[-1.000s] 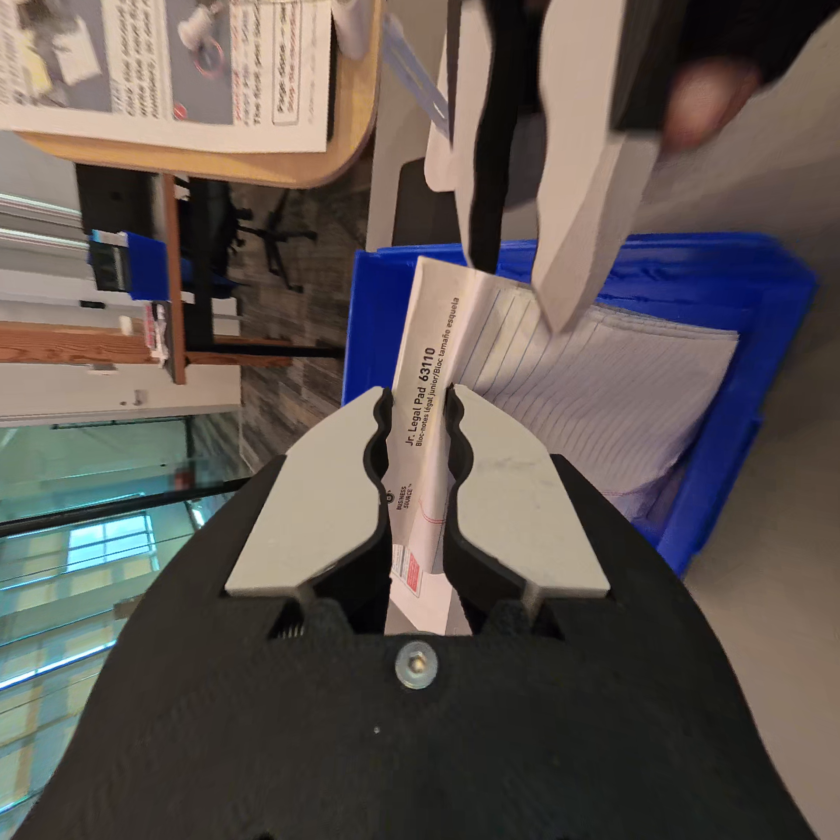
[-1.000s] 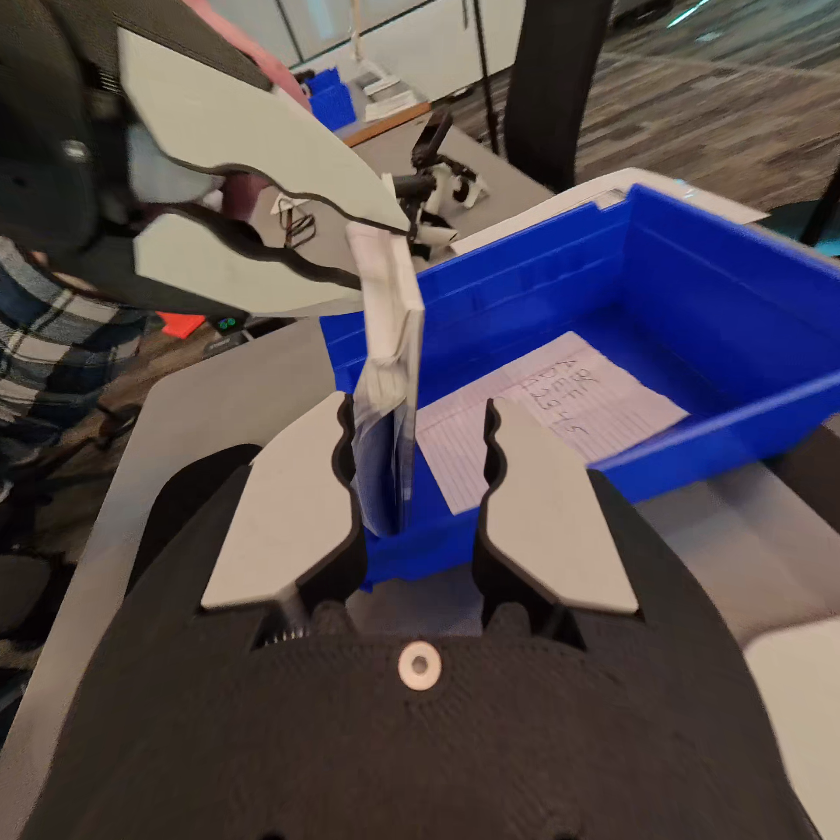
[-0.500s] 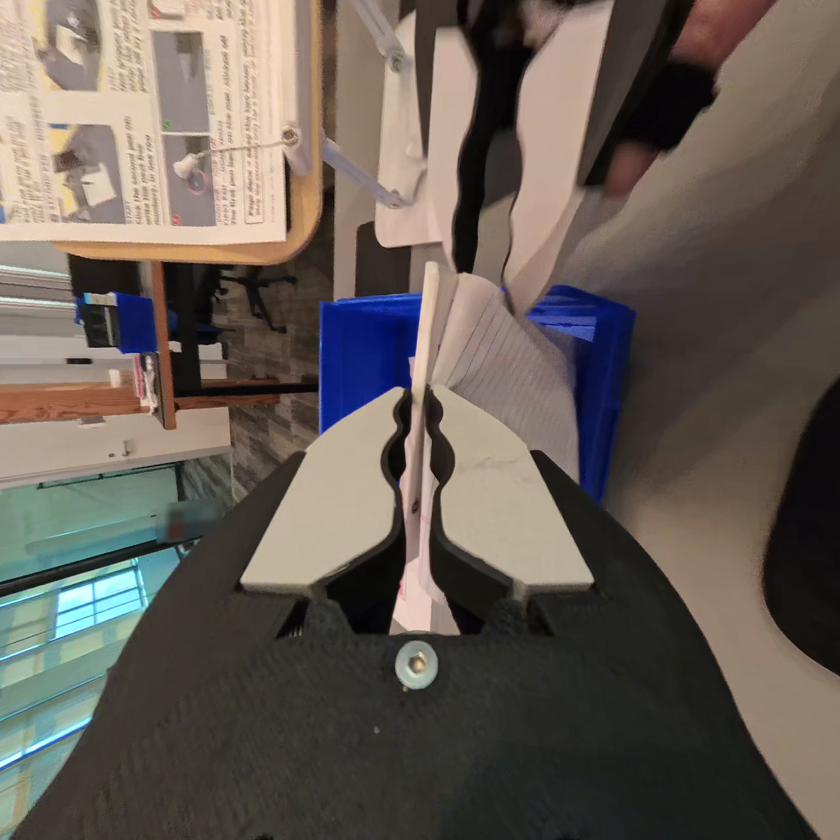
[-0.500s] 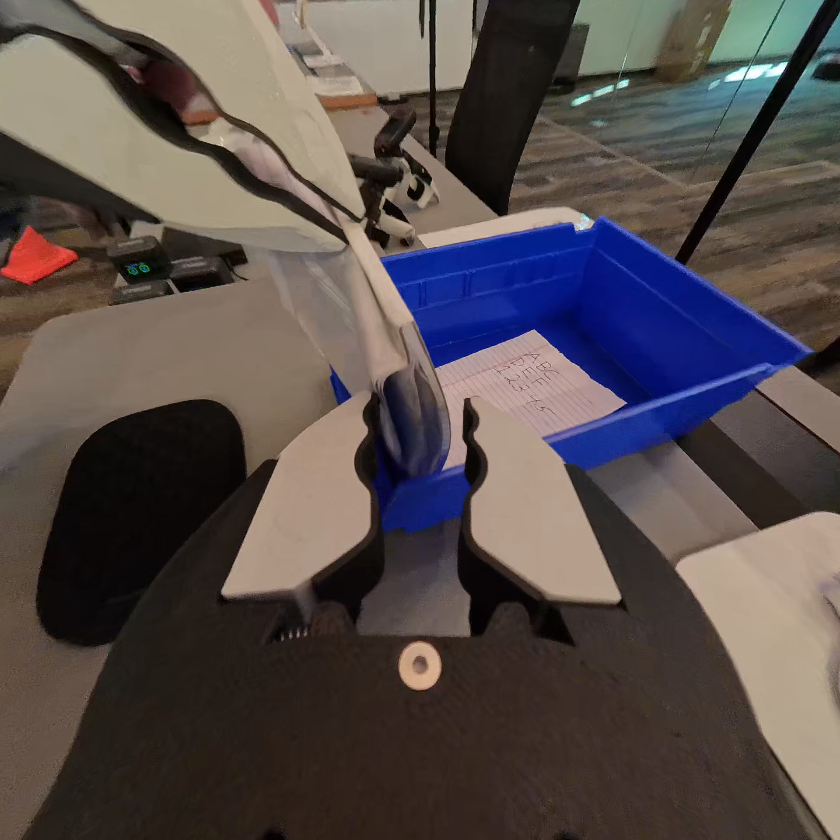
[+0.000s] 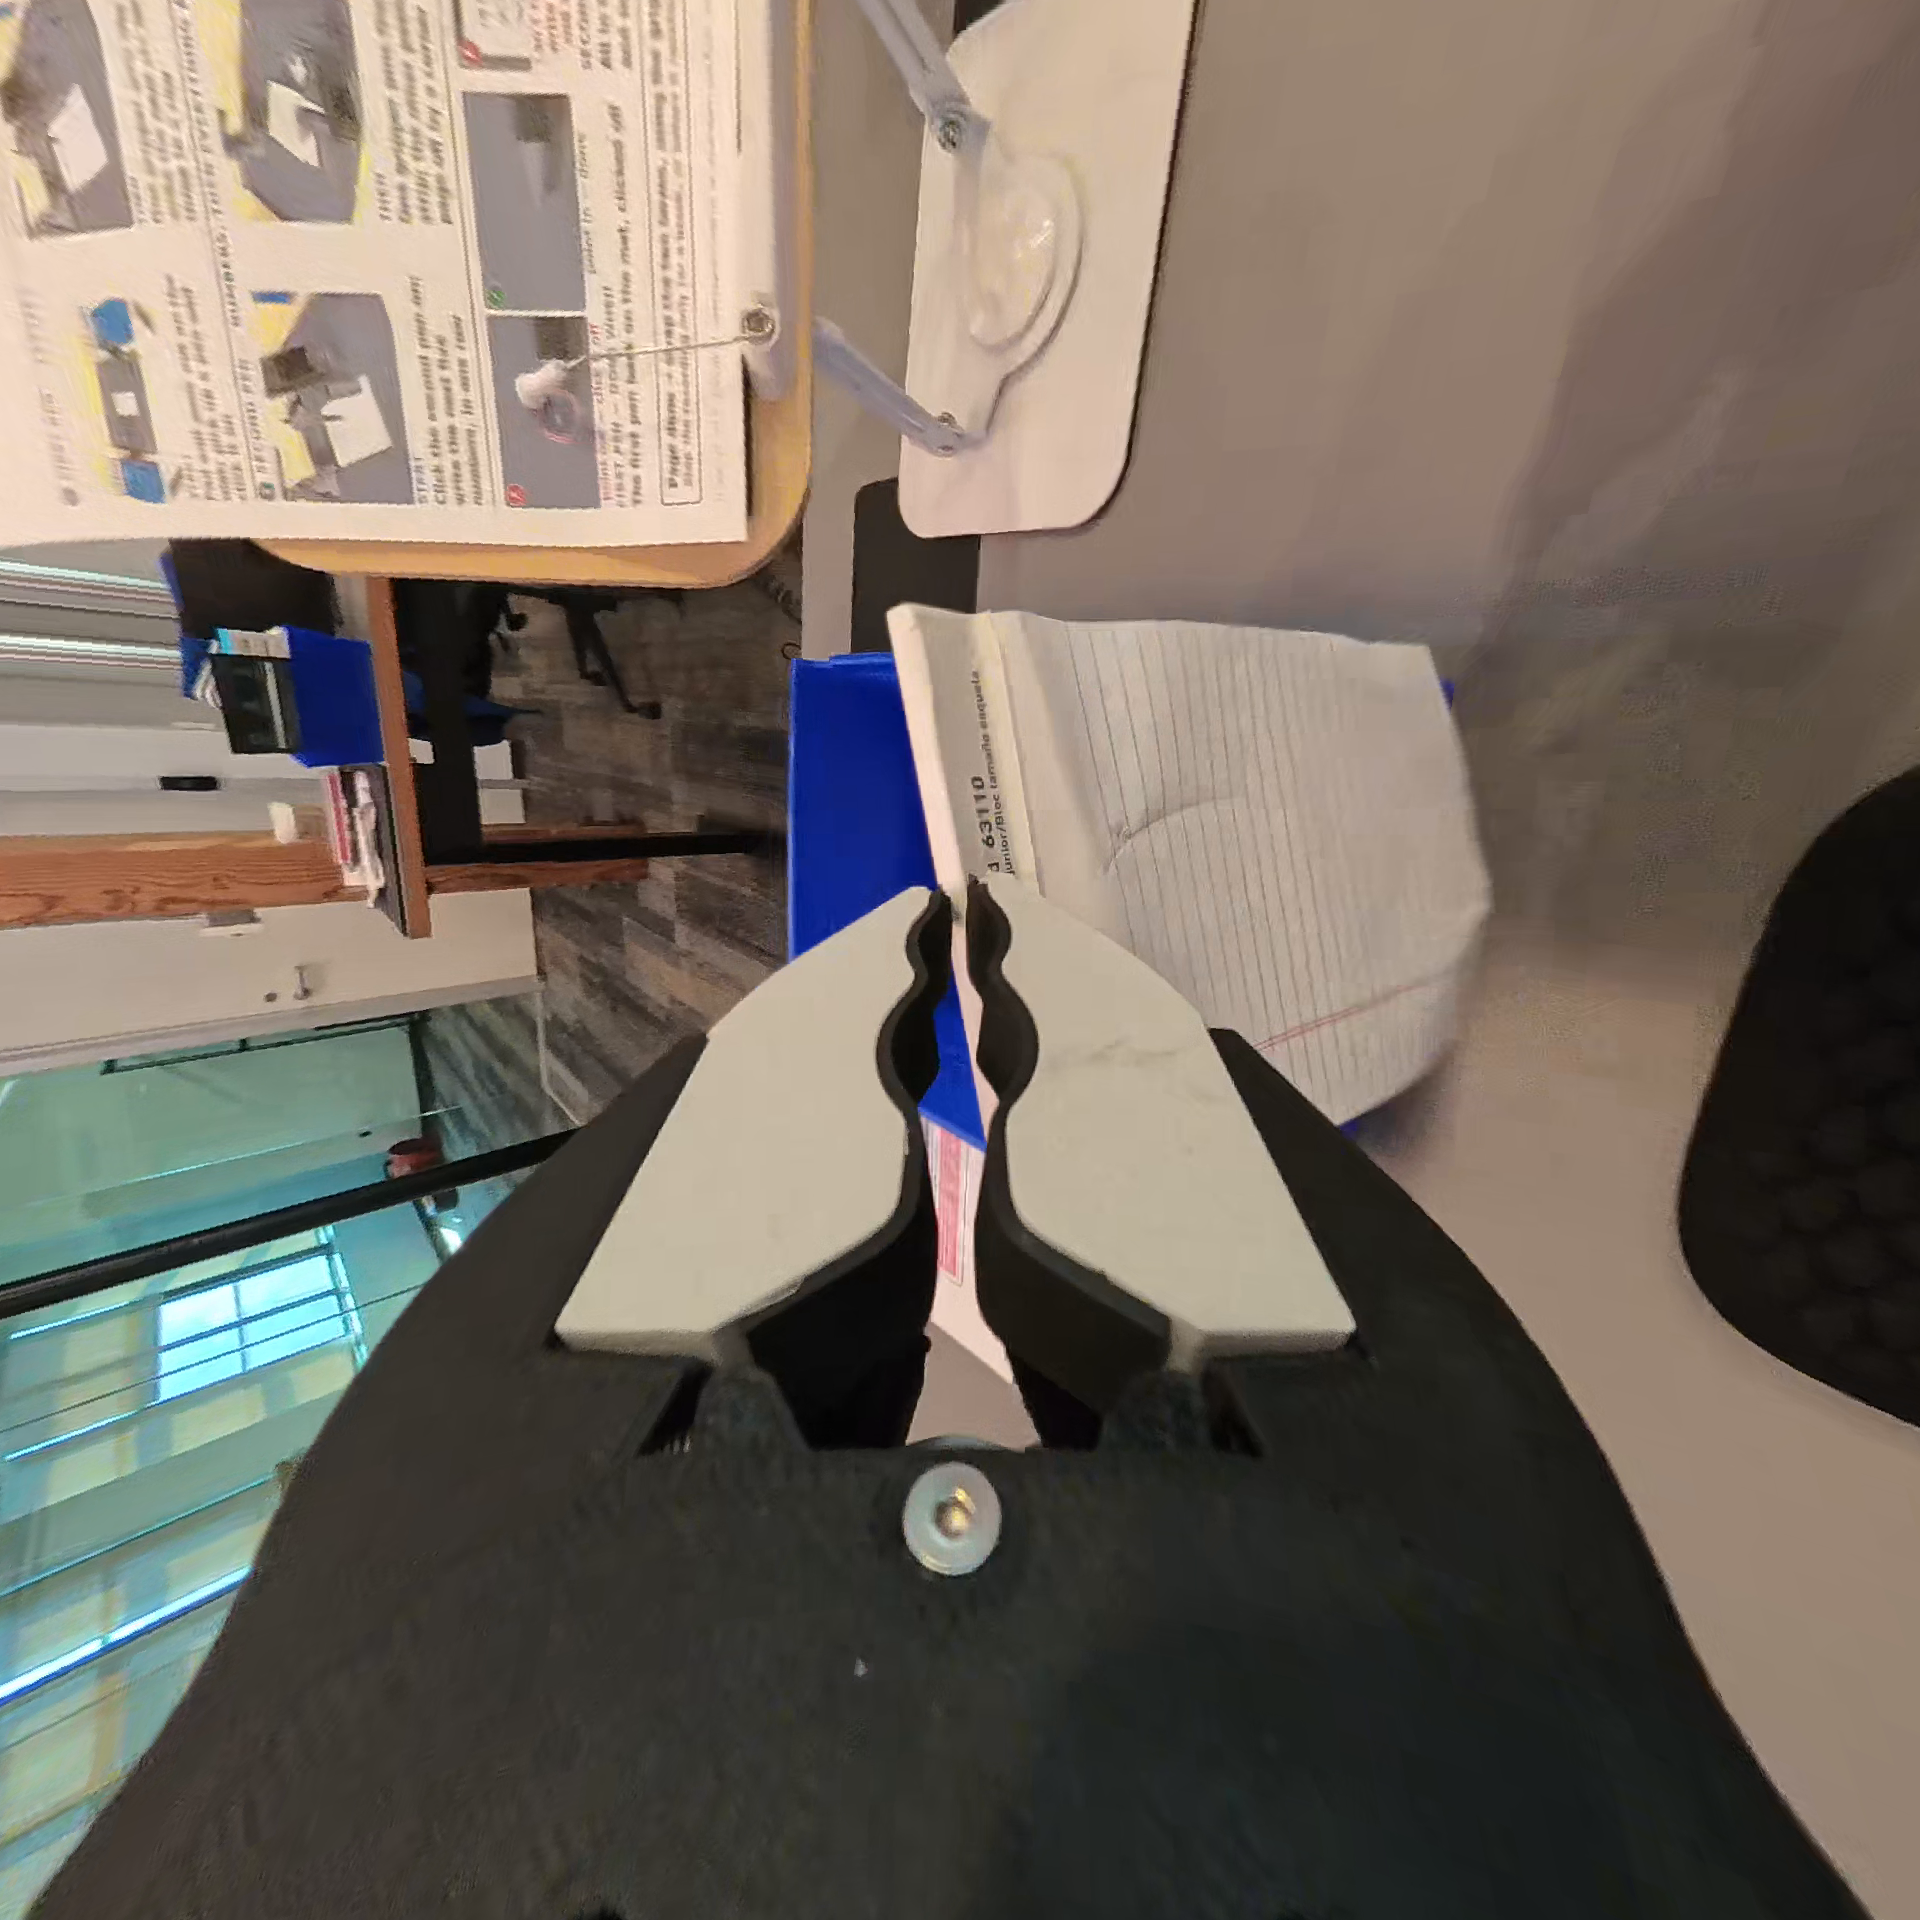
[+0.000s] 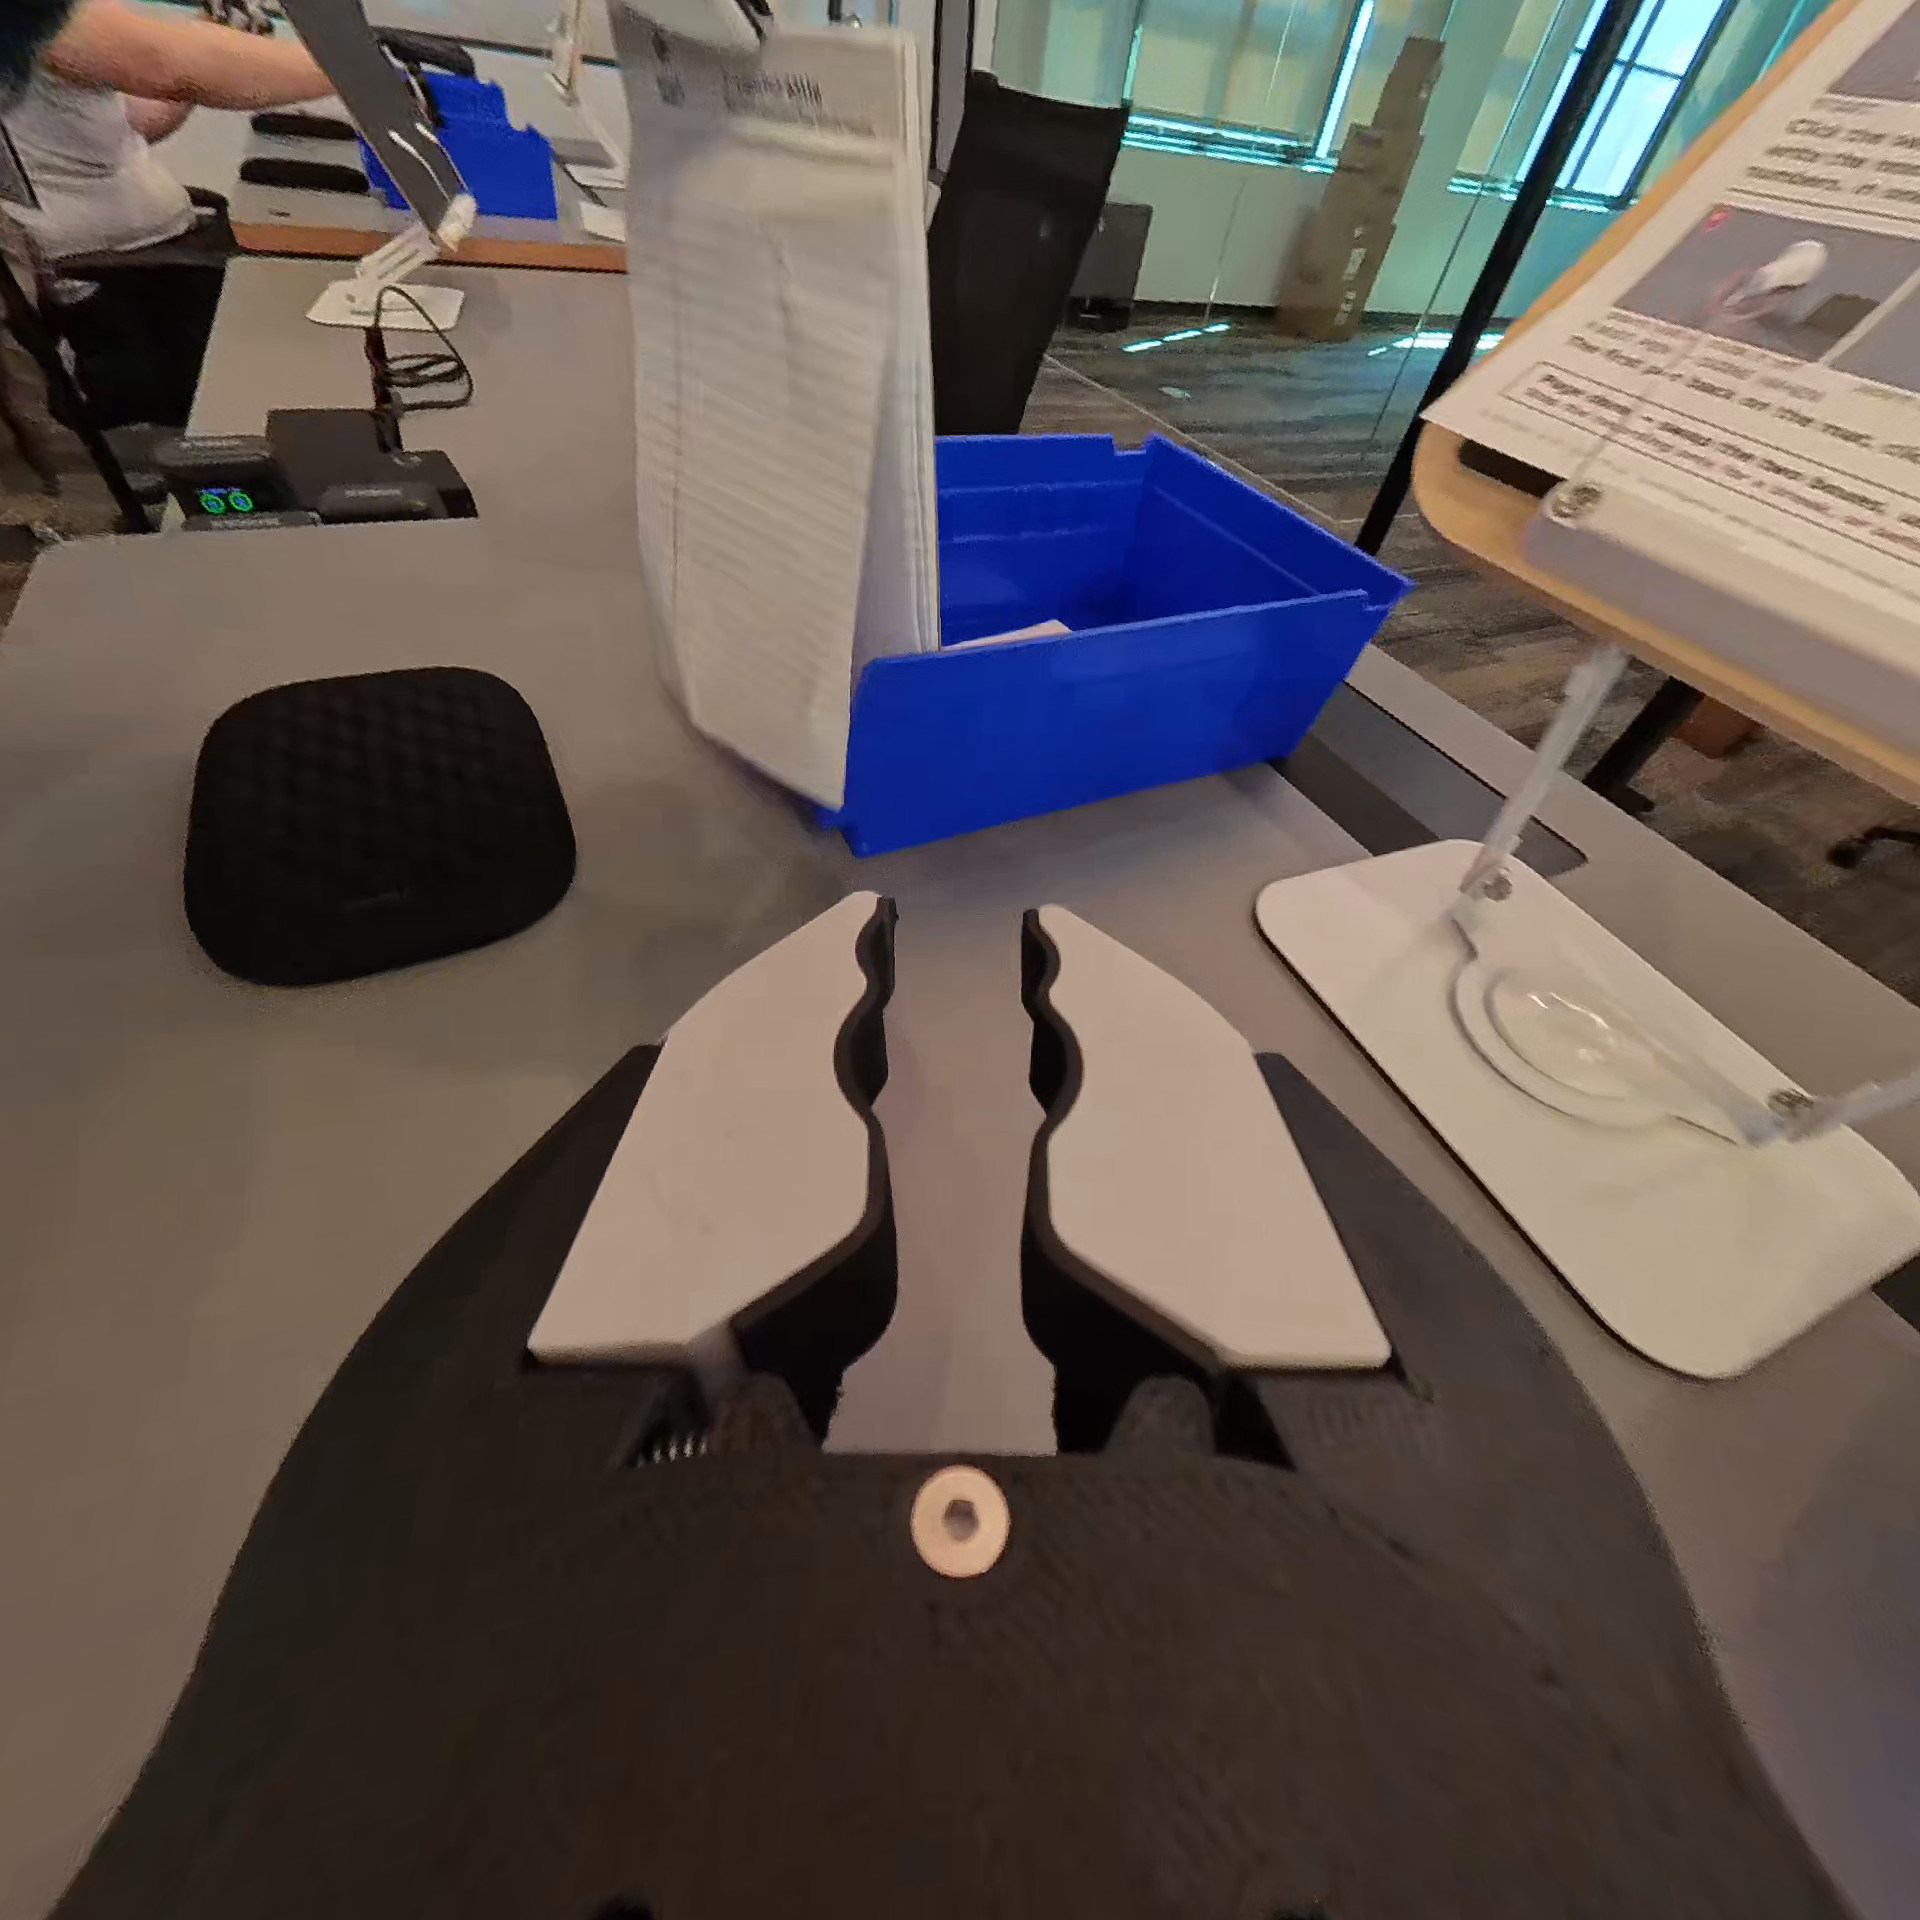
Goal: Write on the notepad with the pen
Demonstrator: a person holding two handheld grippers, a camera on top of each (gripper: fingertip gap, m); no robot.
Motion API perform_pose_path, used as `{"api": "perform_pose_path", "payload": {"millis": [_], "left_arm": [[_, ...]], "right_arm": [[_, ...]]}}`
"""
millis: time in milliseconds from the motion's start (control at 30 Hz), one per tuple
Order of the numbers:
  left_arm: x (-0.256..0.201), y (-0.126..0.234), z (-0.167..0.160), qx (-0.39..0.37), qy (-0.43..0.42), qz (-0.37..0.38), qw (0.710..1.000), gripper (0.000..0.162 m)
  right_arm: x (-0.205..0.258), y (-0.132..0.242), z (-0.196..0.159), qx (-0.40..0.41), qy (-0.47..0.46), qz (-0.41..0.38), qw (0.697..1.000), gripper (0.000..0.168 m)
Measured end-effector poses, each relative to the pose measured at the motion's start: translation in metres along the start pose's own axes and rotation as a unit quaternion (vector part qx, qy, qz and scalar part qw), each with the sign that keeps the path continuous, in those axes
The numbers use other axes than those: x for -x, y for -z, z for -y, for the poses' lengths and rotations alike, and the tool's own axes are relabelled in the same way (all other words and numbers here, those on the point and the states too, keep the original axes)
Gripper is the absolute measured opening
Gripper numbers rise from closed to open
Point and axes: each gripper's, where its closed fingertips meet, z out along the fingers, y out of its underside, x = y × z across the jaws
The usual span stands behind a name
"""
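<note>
Right wrist view shows your white lined notepad [image 6: 769,416] hanging upright above the grey tabletop [image 6: 520,1039], in front of the blue plastic bin [image 6: 1122,686]. Your left hand-held gripper [image 5: 954,904] pinches its bound top edge. Your right hand-held gripper [image 6: 956,920] is spread and empty, near a black textured pad [image 6: 374,821].

Evenly bright indoor light, probably overhead. Daylight glare from windows [image 6: 1226,83] far beyond right gripper [image 6: 956,914]. Soft shadows only. Motion blur on notepad [image 6: 779,416] and table [image 5: 1662,520]. Strong wide-angle bending at edges.
</note>
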Motion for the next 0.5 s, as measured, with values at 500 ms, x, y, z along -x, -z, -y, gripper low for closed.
{"api": "perform_pose_path", "payload": {"millis": [500], "left_arm": [[-0.054,0.007,0.091,-0.06,-0.007,-0.184,0.981,0.0]], "right_arm": [[-0.059,0.058,-0.029,0.005,-0.049,-0.039,0.998,0.021]]}}
